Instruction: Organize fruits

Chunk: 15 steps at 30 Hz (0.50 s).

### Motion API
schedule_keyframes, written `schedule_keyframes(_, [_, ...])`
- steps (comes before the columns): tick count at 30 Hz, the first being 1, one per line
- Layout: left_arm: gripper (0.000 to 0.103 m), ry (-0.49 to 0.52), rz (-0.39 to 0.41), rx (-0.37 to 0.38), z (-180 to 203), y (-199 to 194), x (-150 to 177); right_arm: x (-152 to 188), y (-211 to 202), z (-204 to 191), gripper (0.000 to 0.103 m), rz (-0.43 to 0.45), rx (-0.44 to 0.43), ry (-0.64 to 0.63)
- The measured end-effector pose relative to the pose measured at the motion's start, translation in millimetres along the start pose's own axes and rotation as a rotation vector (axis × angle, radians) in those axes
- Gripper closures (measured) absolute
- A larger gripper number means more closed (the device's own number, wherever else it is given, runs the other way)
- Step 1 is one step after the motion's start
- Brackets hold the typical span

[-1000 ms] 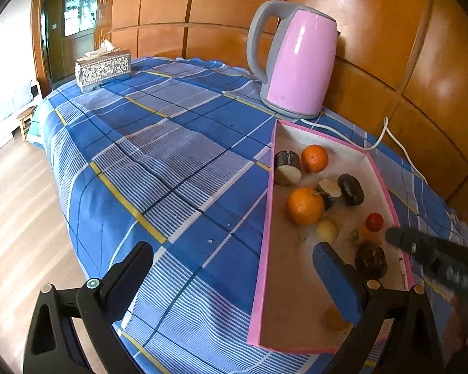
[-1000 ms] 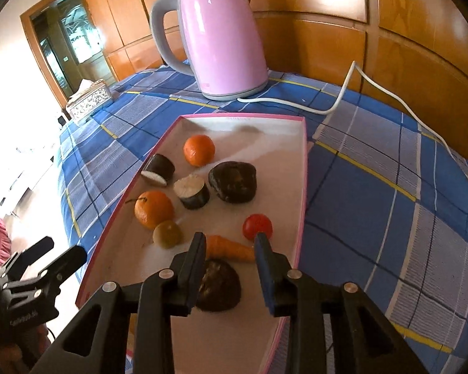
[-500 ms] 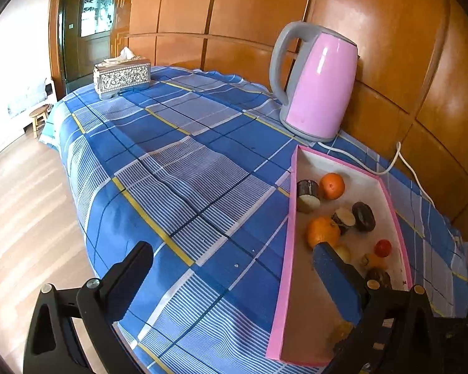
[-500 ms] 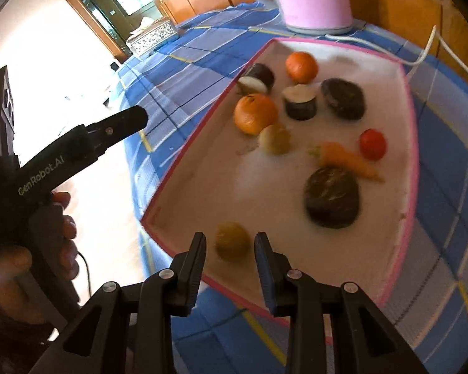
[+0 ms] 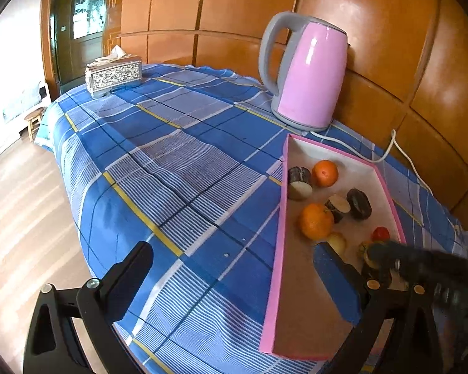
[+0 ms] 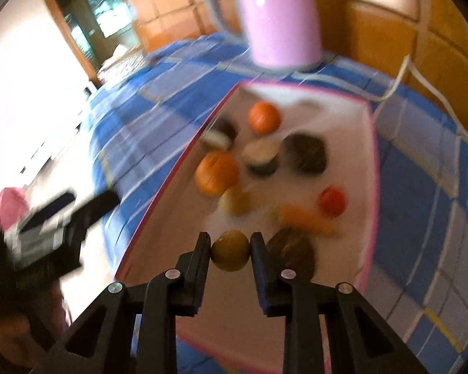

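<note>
The right gripper (image 6: 230,249) is closing its jaws on a small yellow-brown fruit (image 6: 230,254) above the pink-rimmed tray (image 5: 279,233). The left gripper (image 5: 234,274) stands wide and empty over the cloth. By my judgement sorting has barely begun: the other produce lies loose and unsorted in the tray.

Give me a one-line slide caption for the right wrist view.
Right gripper closing on a small yellow-green fruit at the near end of the pink-rimmed tray.

Small round yellow-green fruit (image 6: 230,255) pinched between two black fingers above near end of pink-rimmed tray (image 6: 372,168). Two oranges (image 6: 216,173), small red fruit (image 6: 333,201), dark brown pieces (image 6: 305,153) scattered inside tray, resting on its white floor.
</note>
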<state>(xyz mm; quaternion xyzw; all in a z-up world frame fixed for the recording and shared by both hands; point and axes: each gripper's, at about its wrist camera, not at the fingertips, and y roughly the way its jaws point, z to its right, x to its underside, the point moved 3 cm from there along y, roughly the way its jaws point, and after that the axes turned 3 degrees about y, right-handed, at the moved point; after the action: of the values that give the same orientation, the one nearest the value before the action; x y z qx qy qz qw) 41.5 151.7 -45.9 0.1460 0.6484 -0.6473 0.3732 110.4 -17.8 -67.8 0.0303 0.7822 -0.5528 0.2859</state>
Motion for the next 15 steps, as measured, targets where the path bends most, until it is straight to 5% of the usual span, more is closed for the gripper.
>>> schedule_keyframes(3, [0.000,0.016,0.007,0.007,6,-3,1,-13,0,10,0.065,0.027,0.012,0.052])
schedule_keyframes(15, [0.000,0.057,0.031,0.020,20,-14,5,9,-13,27,0.064,0.065,0.096,0.102])
